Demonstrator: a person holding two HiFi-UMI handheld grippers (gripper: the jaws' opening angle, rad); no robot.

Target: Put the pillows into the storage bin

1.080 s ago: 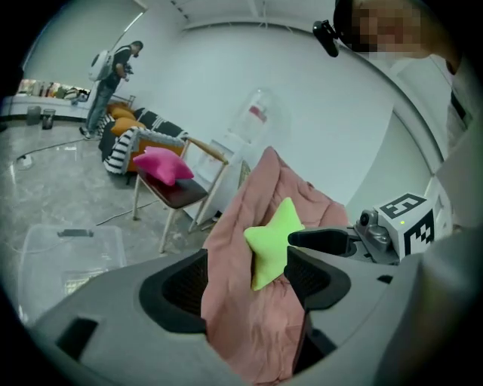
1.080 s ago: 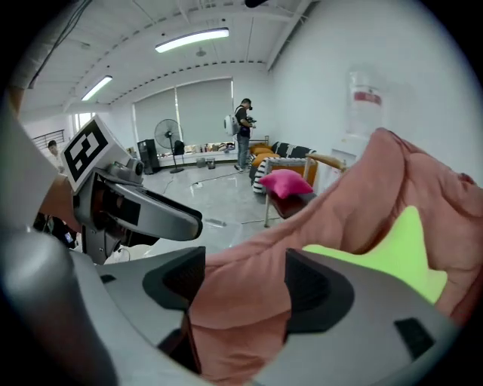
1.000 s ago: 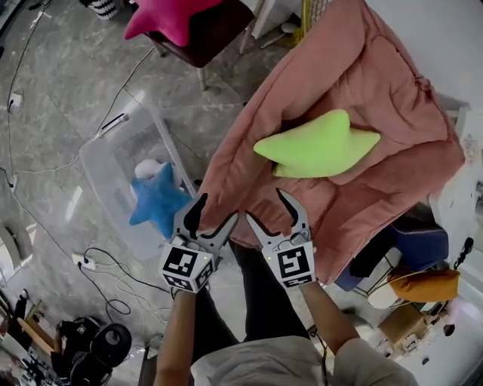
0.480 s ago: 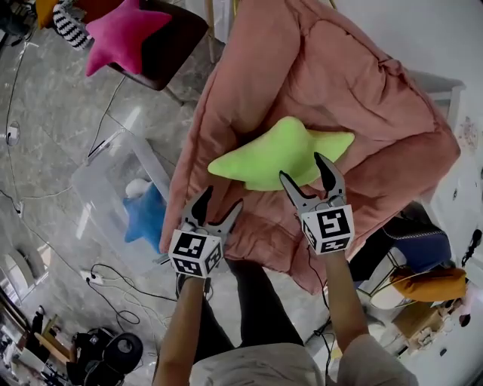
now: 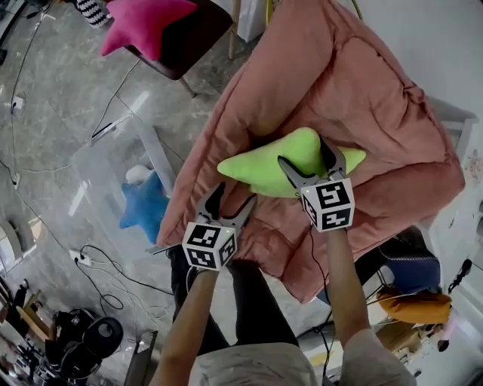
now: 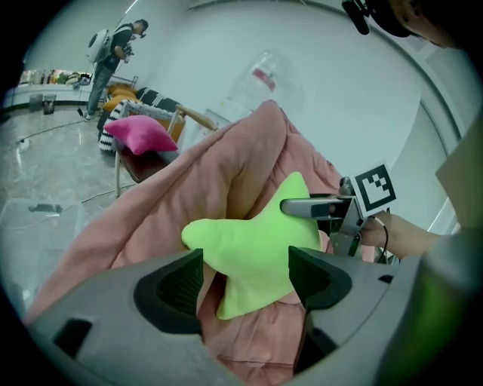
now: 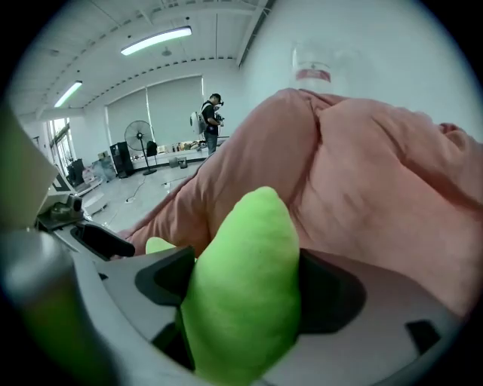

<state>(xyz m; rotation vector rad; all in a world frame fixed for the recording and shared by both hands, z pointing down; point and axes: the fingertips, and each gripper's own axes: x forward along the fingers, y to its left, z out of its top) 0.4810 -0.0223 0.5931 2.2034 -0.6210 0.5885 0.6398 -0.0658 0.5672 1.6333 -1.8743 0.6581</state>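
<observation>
Lime-green star pillow (image 5: 256, 167) lies at the middle of the pink quilt (image 5: 377, 98), one arm between the jaws of the right gripper (image 5: 304, 153), which have just been opening, apparently to take it; left gripper (image 5: 235, 194) hovers spread and empty near the quilt's front edge.

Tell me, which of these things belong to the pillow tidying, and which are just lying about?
Job: green star pillow, one arm between the right gripper's open jaws, which have just been opening; blue star pillow in the clear storage bin; pink star pillow on the chair; left gripper, open, empty.
Lying about: pink quilt; floor cables; the chair.
</observation>
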